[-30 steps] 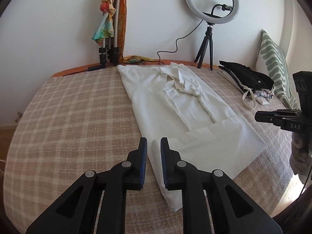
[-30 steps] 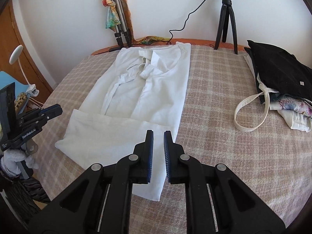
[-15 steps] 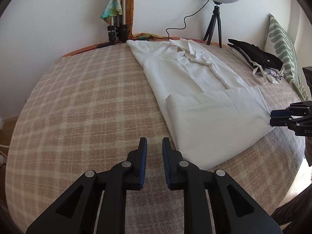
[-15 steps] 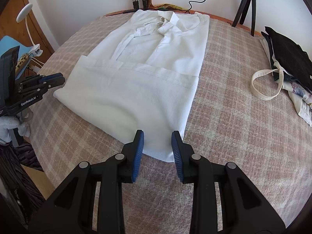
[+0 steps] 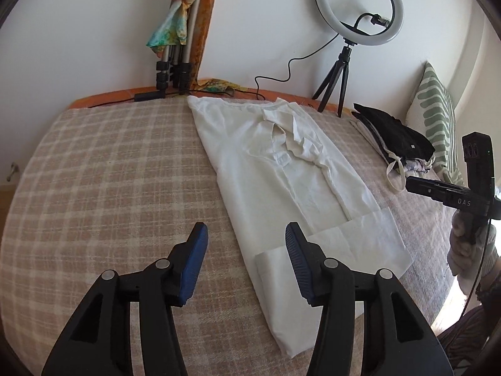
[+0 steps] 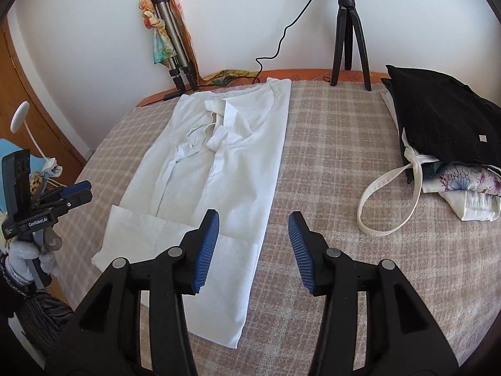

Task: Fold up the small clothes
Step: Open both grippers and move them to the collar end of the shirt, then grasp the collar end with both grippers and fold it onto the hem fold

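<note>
Your white shirt [image 5: 291, 169] lies lengthwise, collar toward the wall, hem folded up nearest you. Your left gripper [image 5: 244, 235] and right gripper [image 6: 253, 219] hover spread, empty.

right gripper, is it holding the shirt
No, the right gripper is open and empty, its jaws spread above the white shirt lying flat on the bed.

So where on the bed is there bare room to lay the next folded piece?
Bare blanket runs wide from the white shirt out to the bed's far edge. A narrower strip lies between the shirt and the black pile with its tote strap. The head end by the tripods is crowded.
</note>
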